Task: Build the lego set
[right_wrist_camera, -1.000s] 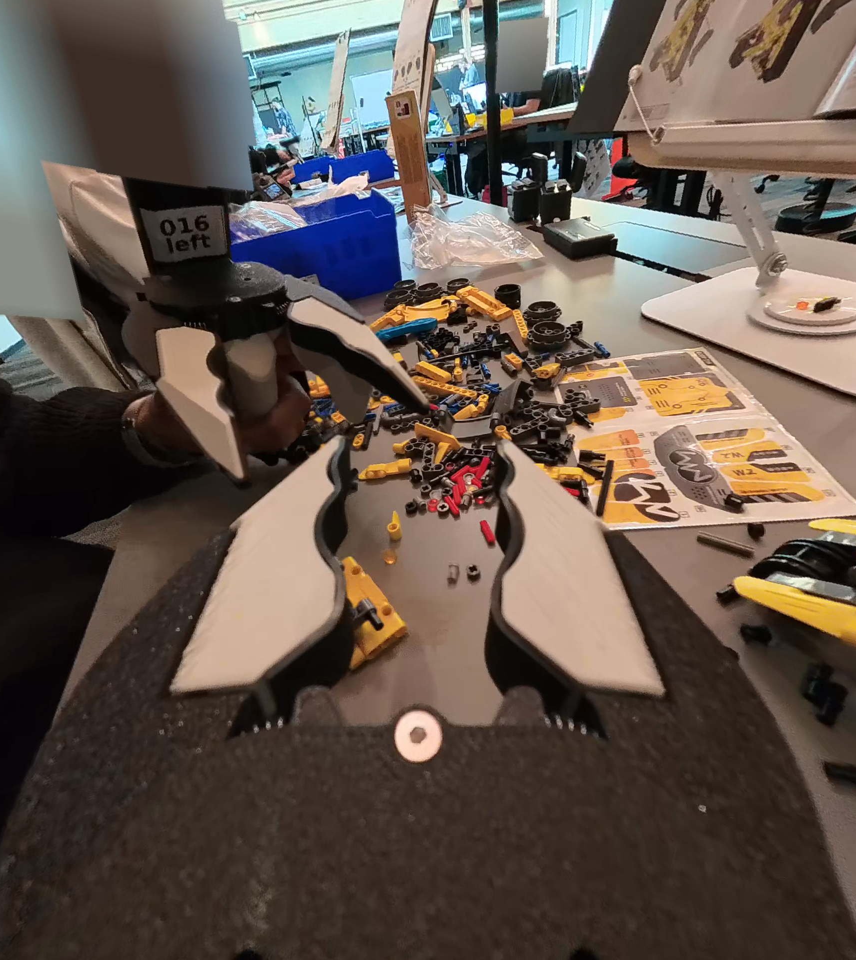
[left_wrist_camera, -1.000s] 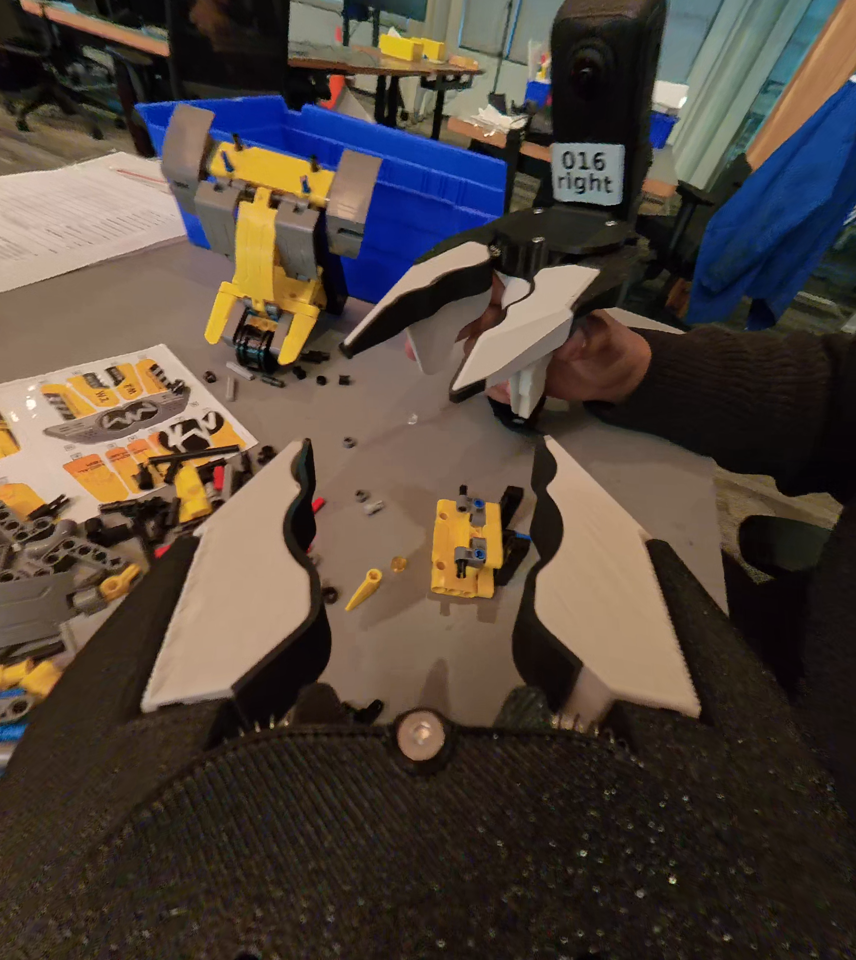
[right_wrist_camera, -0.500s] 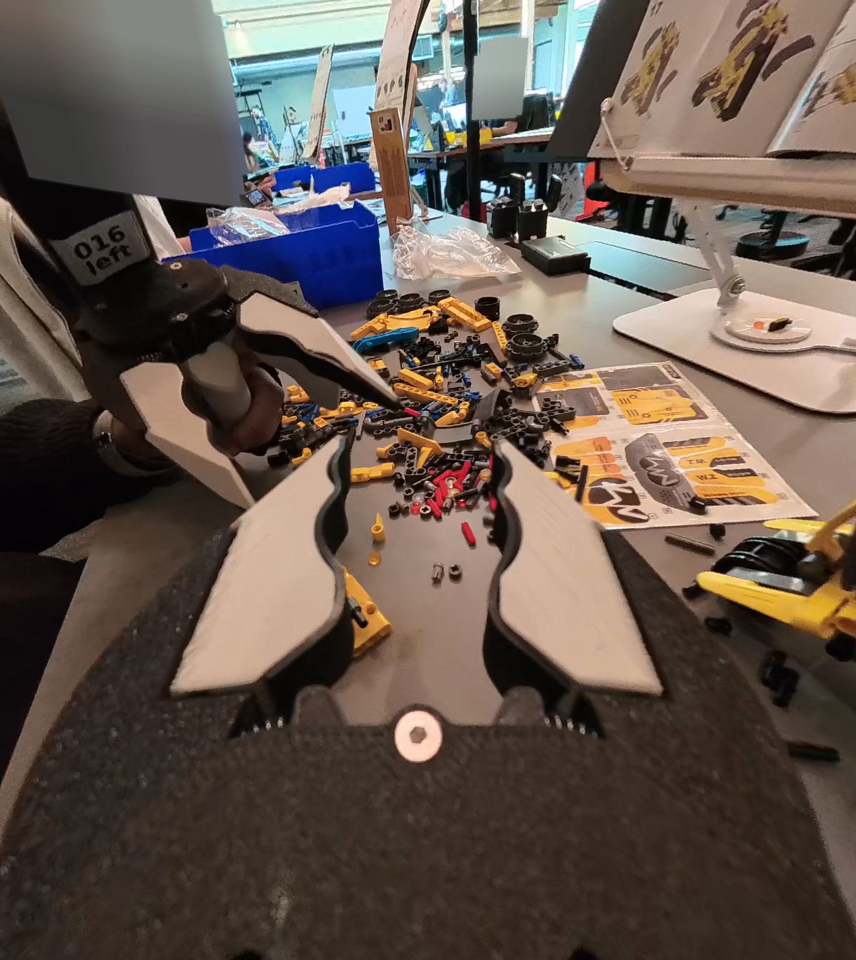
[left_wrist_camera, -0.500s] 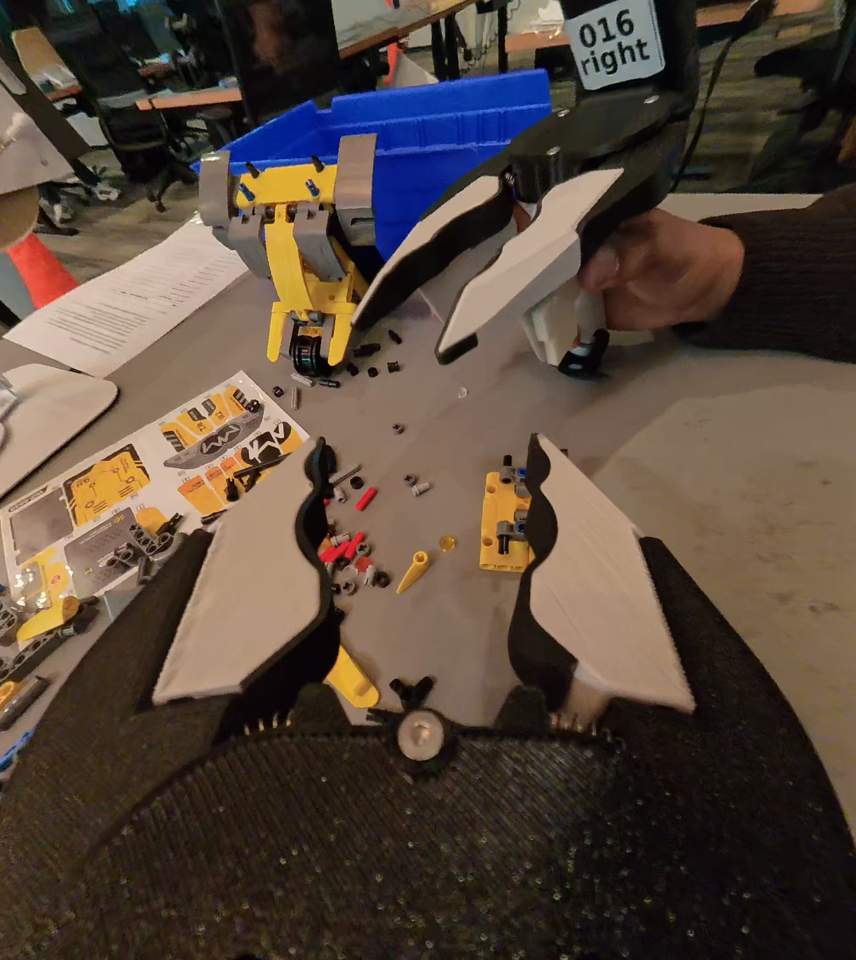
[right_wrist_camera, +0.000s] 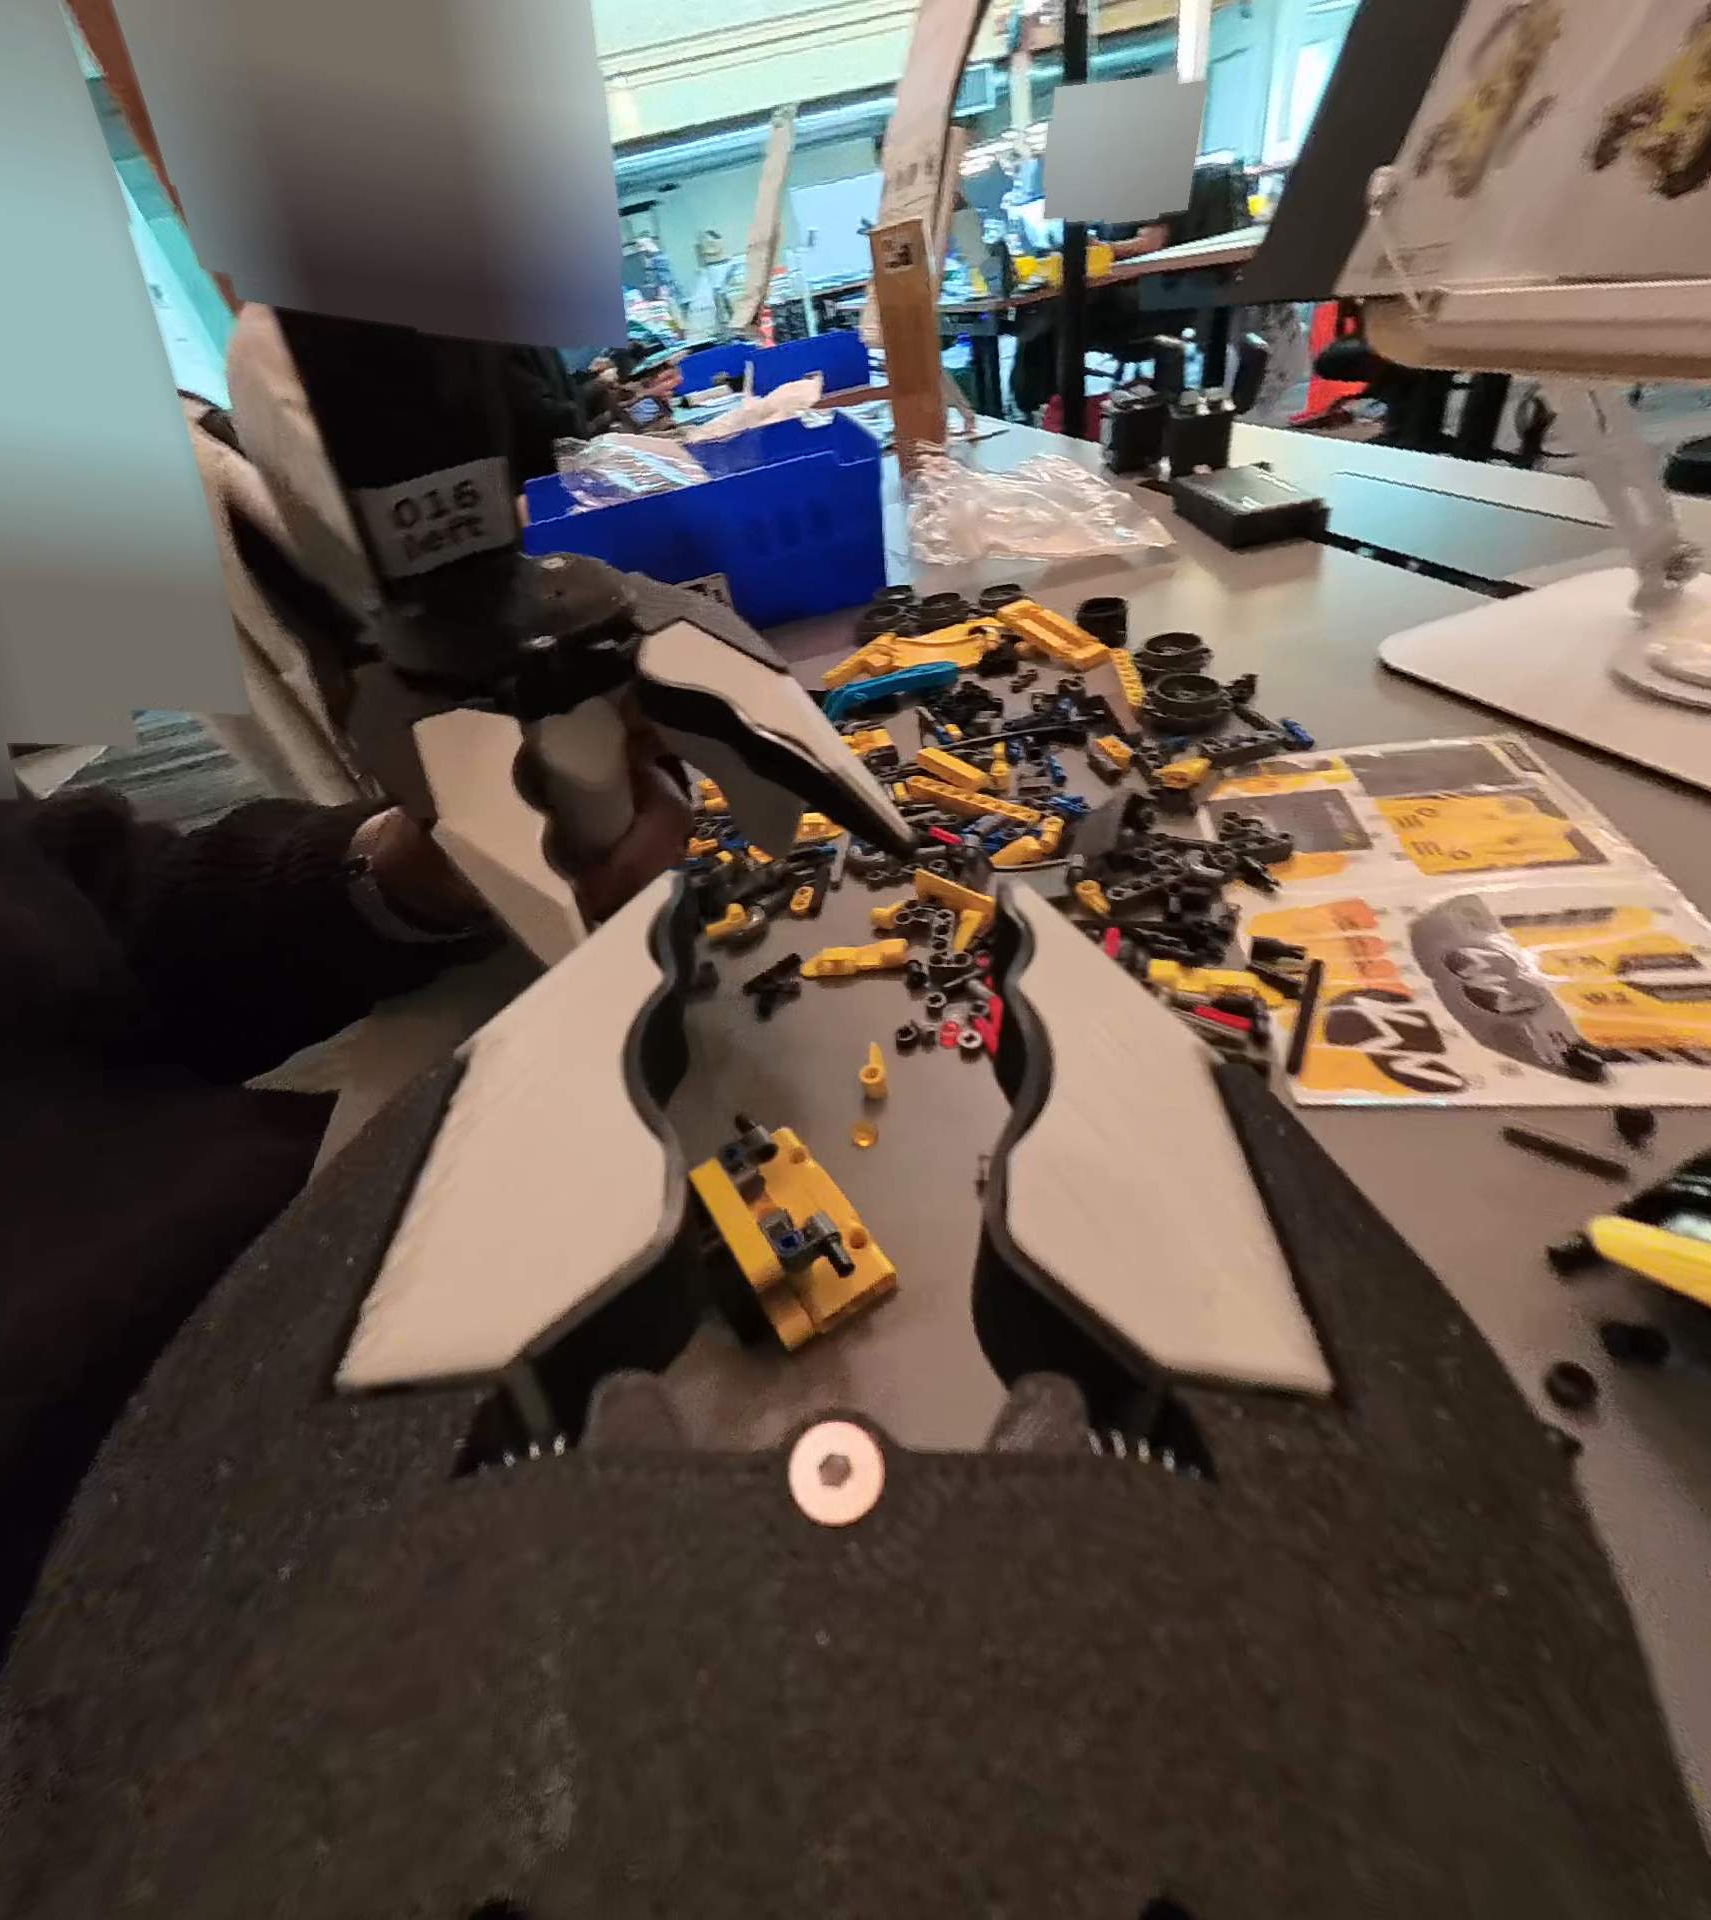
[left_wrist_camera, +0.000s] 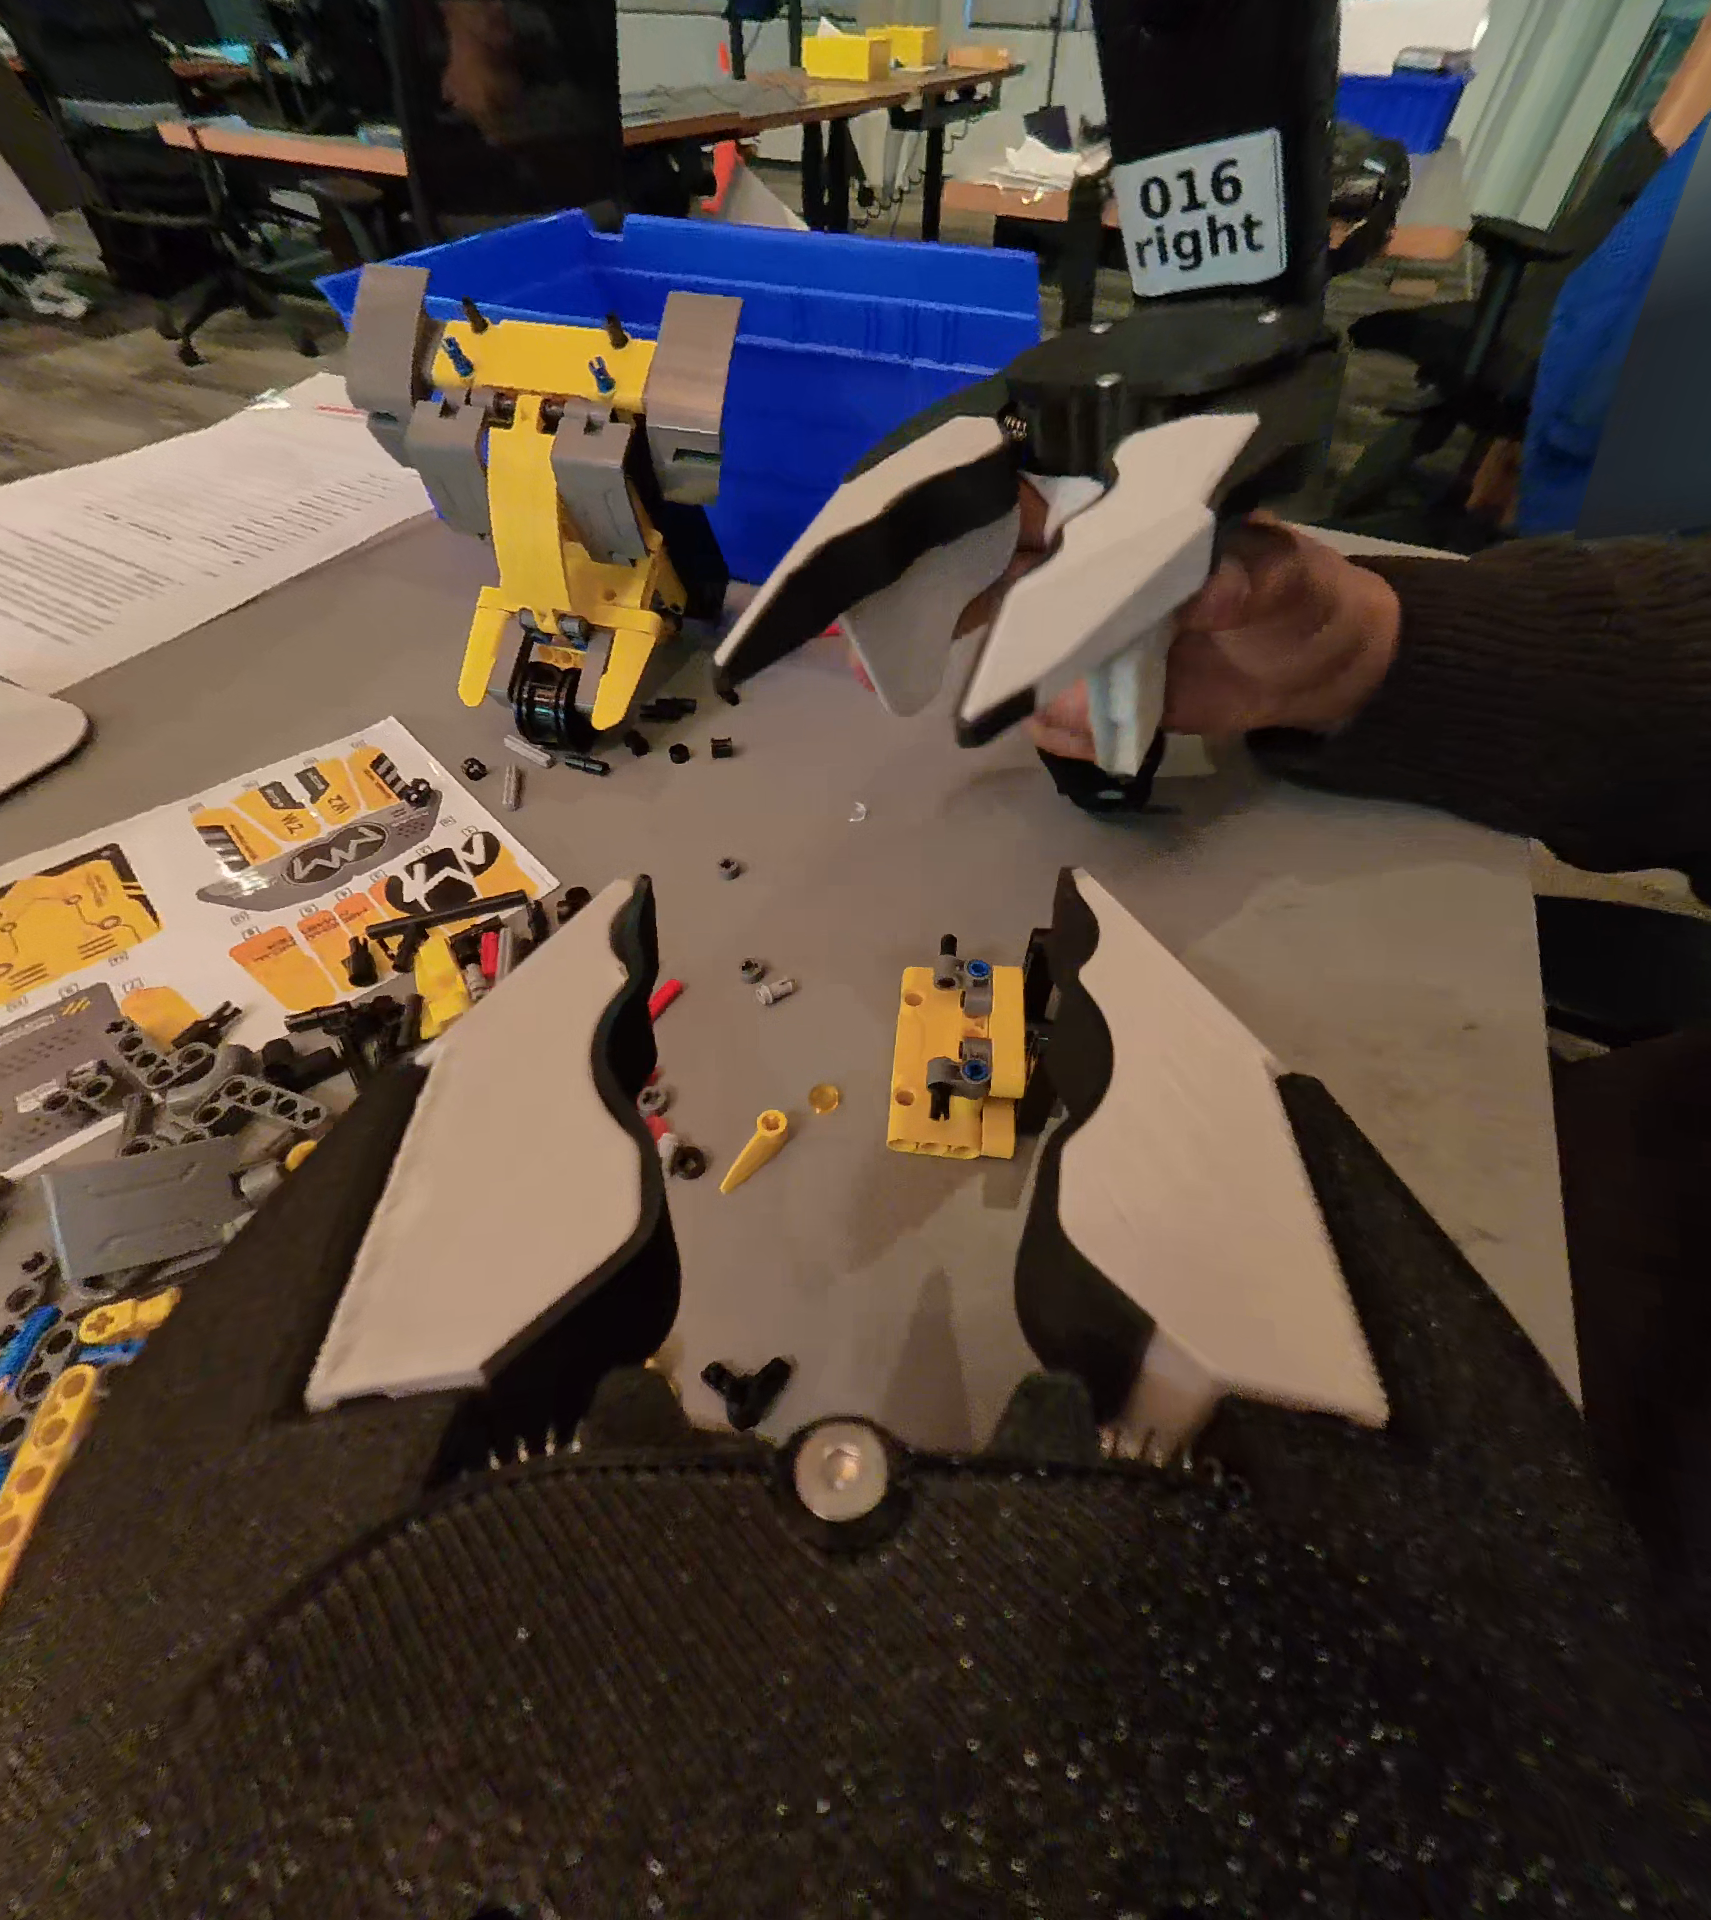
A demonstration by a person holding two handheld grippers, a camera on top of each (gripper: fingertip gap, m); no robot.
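Both grippers, left [left_wrist_camera: 851, 904] and right [right_wrist_camera: 835, 914], hang released and empty over the grey tabletop [left_wrist_camera: 1350, 935], now converged from opposite sides on the small yellow subassembly [left_wrist_camera: 955, 1060] near its right edge.

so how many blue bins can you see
2. One blue bin stands behind the yellow model in the left wrist view; another bin sits beyond the parts pile in the right wrist view. More may be hidden.
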